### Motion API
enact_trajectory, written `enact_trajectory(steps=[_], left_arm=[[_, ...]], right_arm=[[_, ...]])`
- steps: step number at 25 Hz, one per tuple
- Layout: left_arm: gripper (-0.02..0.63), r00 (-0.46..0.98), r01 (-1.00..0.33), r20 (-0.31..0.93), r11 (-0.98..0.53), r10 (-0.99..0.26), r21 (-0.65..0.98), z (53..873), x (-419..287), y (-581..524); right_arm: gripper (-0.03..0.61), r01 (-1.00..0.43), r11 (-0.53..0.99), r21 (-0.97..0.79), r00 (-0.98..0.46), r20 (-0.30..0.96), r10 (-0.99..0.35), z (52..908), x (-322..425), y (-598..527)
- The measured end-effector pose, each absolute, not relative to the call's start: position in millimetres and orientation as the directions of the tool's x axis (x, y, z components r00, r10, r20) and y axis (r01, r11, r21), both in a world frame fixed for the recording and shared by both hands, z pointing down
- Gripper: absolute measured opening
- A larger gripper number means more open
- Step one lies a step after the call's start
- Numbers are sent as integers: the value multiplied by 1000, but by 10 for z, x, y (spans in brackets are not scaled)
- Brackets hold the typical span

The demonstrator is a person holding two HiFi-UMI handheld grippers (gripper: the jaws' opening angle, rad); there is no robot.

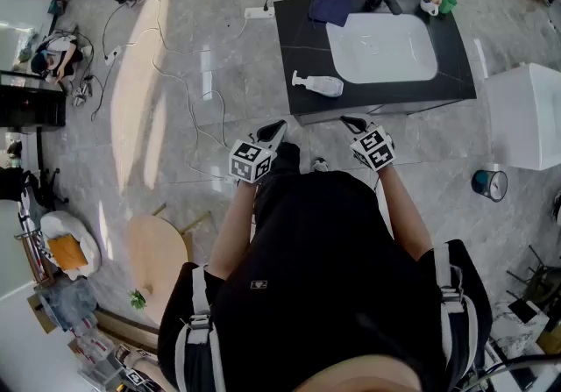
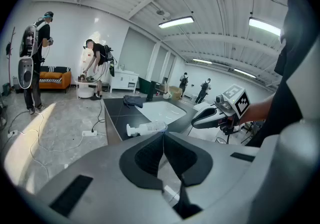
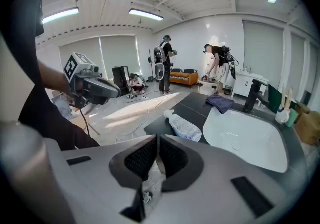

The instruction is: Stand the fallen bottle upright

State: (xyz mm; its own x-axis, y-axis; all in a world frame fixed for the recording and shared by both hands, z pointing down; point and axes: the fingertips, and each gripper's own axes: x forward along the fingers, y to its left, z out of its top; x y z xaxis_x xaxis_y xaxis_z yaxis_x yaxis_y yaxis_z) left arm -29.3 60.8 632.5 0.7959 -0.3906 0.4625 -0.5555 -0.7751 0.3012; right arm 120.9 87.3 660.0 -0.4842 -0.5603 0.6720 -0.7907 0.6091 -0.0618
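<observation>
While clear pump bottle (image 1: 319,83) lies on its side on black countertop (image 1: 294,39), just left of white basin (image 1: 383,48), approach step is judged in hand; nothing is grasped yet. Next move: jaws to be opened, one gripper brought over bottle body, bottle tipped onto base. Left gripper (image 1: 277,127): jaws pressed together, nothing held, kept short of counter. Right gripper (image 1: 350,124): jaws likewise closed, empty, nothing touched.

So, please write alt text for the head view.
A clear pump bottle lies on its side on a dark vanity counter, left of the white basin. The left gripper and right gripper, both shut and empty, hover before it.
</observation>
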Motion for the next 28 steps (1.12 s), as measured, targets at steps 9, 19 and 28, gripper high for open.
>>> enact_trajectory(steps=[9,19,28], left_arm=[[17,788,-569,466,-765,-402,303,6383,-254,647],[17,788,-573,461,-760,-408,306,6378,-270,618],[17,783,-584,468,-744,-410,326,6459,-481,506]], right_arm=[[72,-777,626,-67,-496,678,-542,6651,1265,877],[72,-791,604,-94,-504,660,-557,6690,1265,812],[74,-760,644,-89,-508,700,-502,6718,1062,767]])
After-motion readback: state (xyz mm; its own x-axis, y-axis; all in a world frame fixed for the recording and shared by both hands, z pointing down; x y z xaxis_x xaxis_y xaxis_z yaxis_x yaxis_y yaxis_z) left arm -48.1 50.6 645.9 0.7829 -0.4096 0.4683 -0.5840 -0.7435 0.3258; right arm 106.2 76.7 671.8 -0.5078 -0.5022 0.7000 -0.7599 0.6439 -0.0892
